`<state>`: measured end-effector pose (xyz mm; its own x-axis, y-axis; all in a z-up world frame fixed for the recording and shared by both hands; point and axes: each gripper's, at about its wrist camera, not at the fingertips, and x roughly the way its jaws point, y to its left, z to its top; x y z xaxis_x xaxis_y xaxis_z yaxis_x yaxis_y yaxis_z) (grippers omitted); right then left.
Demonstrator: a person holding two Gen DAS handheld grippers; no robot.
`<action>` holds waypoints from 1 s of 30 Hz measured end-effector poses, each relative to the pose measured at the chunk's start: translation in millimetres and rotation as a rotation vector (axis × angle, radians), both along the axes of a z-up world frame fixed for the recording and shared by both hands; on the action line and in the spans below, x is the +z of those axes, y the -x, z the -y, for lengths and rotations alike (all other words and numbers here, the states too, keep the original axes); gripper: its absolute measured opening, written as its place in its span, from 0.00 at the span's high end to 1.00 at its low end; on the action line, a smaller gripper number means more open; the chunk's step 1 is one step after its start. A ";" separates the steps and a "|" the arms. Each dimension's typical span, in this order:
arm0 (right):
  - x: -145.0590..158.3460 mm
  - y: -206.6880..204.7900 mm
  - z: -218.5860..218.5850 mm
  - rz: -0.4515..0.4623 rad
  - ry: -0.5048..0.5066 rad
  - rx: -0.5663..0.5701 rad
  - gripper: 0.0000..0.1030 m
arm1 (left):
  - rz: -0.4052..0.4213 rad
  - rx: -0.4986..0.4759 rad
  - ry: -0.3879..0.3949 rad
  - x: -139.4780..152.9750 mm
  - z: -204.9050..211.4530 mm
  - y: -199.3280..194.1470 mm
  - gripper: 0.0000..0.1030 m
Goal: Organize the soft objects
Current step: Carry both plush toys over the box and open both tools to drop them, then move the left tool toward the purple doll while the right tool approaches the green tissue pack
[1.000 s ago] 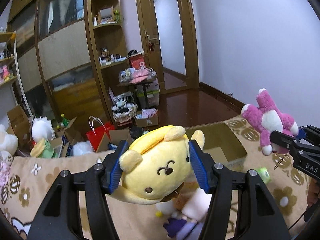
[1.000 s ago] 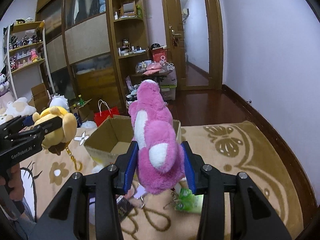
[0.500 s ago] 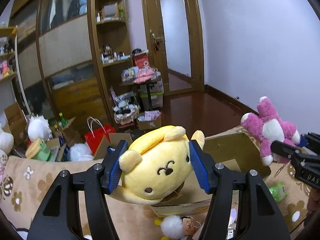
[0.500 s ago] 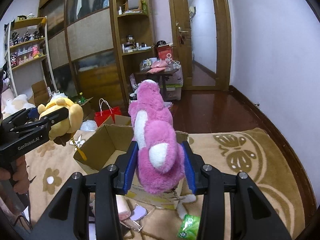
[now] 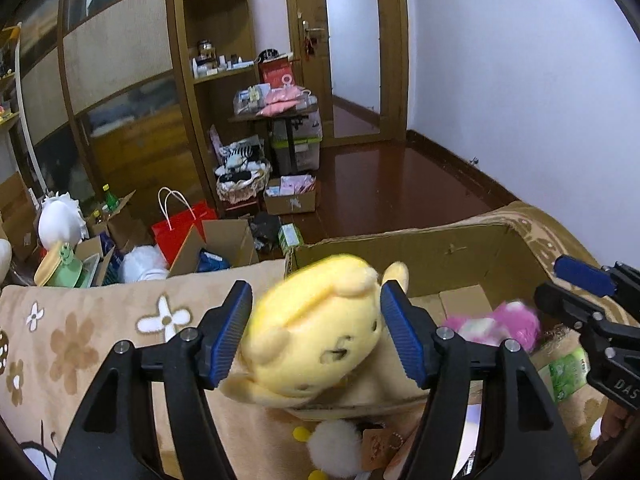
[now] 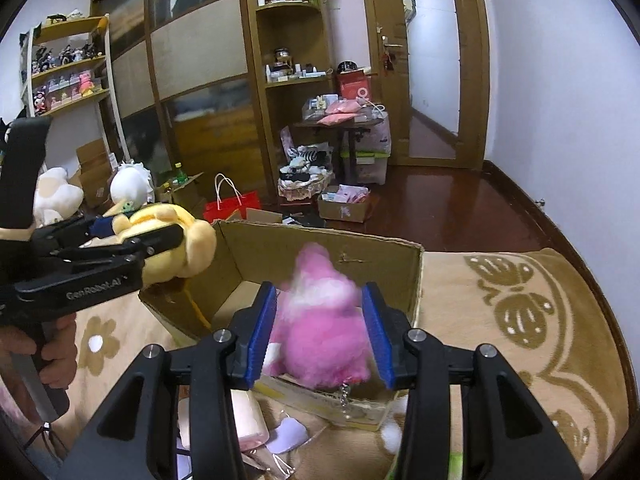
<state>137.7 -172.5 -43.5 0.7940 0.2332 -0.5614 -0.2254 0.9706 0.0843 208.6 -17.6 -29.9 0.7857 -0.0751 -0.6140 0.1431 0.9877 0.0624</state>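
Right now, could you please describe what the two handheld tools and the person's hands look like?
Both tools are matte black plastic with blue ribbed finger pads and silver screw heads. The left tool carries white lettering reading GenRobot.AI on its side; the right tool shows letters starting DAS. A bare hand grips the left handle; no sleeve or cable is visible.

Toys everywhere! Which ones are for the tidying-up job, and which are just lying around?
For the job: yellow plush, pink plush, cardboard box.
Just lying about: red bag, white plush, small floor box.
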 end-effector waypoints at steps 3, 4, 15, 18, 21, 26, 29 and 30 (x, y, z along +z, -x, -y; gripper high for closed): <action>-1.6 0.8 1.7 0.000 -0.001 0.003 0.45 | -0.016 0.012 -0.003 -4.6 -1.9 -0.6 0.24; -1.2 1.9 2.7 0.004 -0.005 0.004 0.43 | -0.016 0.015 -0.004 -5.3 -2.2 0.5 0.22; 15.3 18.6 14.9 0.026 -0.059 -0.018 0.07 | 0.012 0.046 -0.042 7.4 -8.0 27.0 0.04; 22.8 27.2 20.1 0.036 -0.079 -0.038 0.00 | 0.017 0.035 -0.047 13.6 -8.3 38.0 0.03; 28.7 40.1 24.4 0.057 -0.087 -0.070 0.00 | 0.029 0.035 -0.053 21.3 -9.0 53.0 0.02; 38.8 58.7 26.6 0.065 -0.078 -0.085 0.00 | 0.051 0.027 -0.082 37.9 -12.4 82.5 0.02; 46.9 70.8 27.1 0.078 -0.073 -0.100 0.00 | 0.066 0.036 -0.096 48.9 -17.2 98.3 0.02; 49.4 74.9 27.8 0.079 -0.075 -0.105 0.00 | 0.065 0.040 -0.090 52.1 -19.5 102.0 0.02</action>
<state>62.8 -200.3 5.9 0.8571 0.1858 -0.4805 -0.1320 0.9808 0.1438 106.7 2.0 22.2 0.8256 0.0098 -0.5641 0.0967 0.9826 0.1586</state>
